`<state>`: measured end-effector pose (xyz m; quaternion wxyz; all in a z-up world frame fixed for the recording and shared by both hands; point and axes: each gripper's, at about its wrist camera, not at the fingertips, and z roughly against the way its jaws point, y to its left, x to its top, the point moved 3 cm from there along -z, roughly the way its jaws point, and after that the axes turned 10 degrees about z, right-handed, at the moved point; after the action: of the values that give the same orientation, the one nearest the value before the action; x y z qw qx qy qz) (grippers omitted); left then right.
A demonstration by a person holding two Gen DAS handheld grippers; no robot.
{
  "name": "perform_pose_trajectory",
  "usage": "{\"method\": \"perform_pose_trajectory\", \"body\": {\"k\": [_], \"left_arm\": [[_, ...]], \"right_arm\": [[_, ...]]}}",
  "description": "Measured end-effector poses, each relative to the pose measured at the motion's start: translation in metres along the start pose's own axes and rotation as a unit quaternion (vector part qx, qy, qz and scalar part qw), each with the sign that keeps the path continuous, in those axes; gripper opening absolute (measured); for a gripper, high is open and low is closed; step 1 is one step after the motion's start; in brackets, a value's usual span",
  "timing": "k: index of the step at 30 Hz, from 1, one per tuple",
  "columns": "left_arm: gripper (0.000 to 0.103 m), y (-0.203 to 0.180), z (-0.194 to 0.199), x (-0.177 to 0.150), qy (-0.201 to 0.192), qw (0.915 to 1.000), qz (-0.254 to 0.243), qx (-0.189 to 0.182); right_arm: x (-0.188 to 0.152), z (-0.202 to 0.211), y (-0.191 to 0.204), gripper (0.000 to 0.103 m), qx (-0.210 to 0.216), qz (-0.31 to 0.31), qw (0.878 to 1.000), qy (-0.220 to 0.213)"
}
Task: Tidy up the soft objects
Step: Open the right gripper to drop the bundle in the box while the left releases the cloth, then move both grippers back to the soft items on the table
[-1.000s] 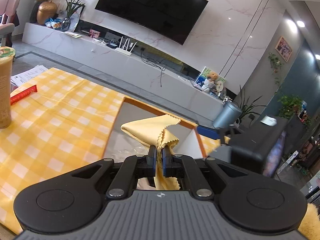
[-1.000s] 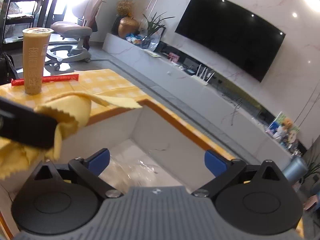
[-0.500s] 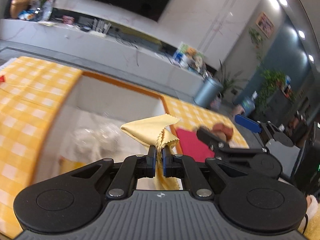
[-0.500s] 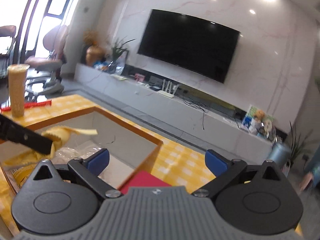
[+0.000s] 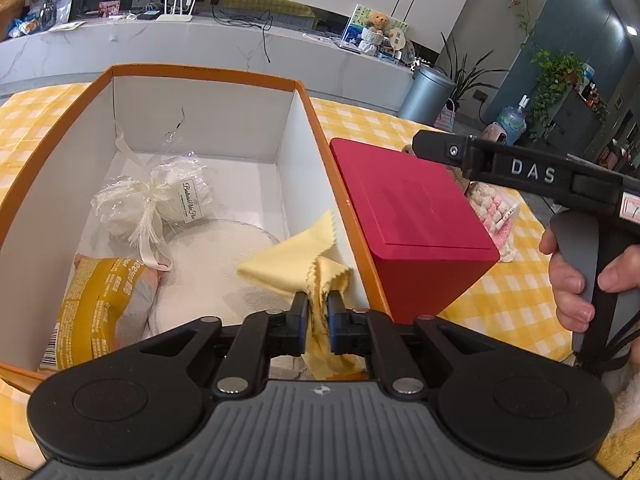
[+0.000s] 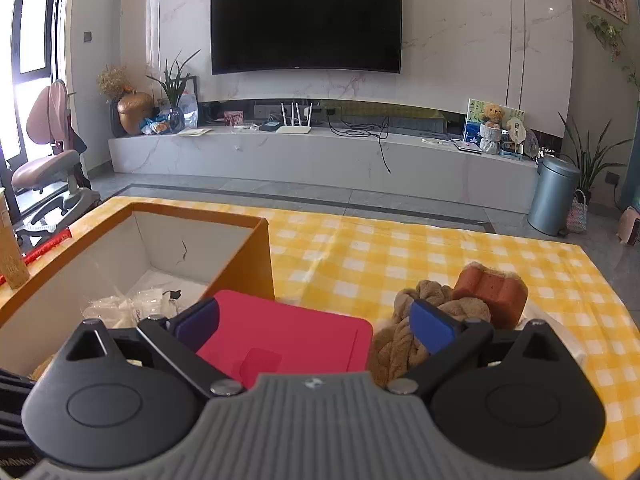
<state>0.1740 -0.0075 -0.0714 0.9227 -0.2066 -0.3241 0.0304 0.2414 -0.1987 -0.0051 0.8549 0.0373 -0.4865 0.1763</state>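
Note:
My left gripper [image 5: 318,312] is shut on a yellow cloth [image 5: 296,258] with pinked edges and holds it over the near right corner of the orange box [image 5: 208,72]. The box has white inner walls and holds a white wrapped bundle [image 5: 156,200], a white pad [image 5: 216,260] and a yellow packet [image 5: 92,308]. My right gripper [image 6: 314,326] is open and empty, above a red box [image 6: 288,348]. A brown plush towel [image 6: 424,320] and an orange sponge [image 6: 492,290] lie just past its right finger. The right gripper also shows side-on in the left wrist view [image 5: 520,168].
A red box [image 5: 408,216] stands against the orange box's right wall [image 6: 244,256]. A pink and white soft item [image 5: 494,208] lies beyond it on the yellow checked tablecloth [image 6: 400,252]. A tall drink cup [image 6: 10,248] and a red stick [image 6: 44,250] are at the left.
My left gripper has tilted down over the box with the cloth still in it. My right gripper has swung right, away from the box, towards the red box and towel.

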Motion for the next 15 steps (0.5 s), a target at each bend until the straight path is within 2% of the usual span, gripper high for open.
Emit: {"method": "perform_pose_trajectory", "body": {"k": [1,2,3,5,7,11,15], "left_arm": [[0.027,0.001,0.002,0.000,-0.002,1.0000,0.004,0.001],[0.041,0.001,0.005,0.000,-0.009,0.9998,0.013,0.010],[0.064,0.002,0.008,0.003,-0.018,0.9993,0.021,0.024],[0.092,0.005,0.015,0.005,-0.047,0.9968,0.039,0.051],[0.094,0.010,0.023,0.007,-0.075,0.9945,0.052,0.051],[0.095,0.012,0.031,0.010,-0.080,0.9934,0.062,0.054],[0.095,0.003,0.039,0.010,-0.097,0.9921,0.035,0.072]], "right_arm": [[-0.001,0.001,-0.002,0.099,0.001,-0.003,1.000,-0.001],[-0.003,0.004,-0.004,0.099,0.001,-0.006,1.000,-0.001],[-0.004,0.006,-0.006,0.099,-0.001,-0.007,1.000,0.000],[-0.005,0.007,-0.009,0.099,-0.006,-0.009,1.000,0.002],[-0.005,0.006,-0.011,0.099,-0.011,-0.015,1.000,0.006],[-0.006,0.007,-0.012,0.099,-0.011,-0.018,1.000,0.009],[-0.007,0.007,-0.009,0.099,-0.001,-0.013,1.000,0.007]]}}
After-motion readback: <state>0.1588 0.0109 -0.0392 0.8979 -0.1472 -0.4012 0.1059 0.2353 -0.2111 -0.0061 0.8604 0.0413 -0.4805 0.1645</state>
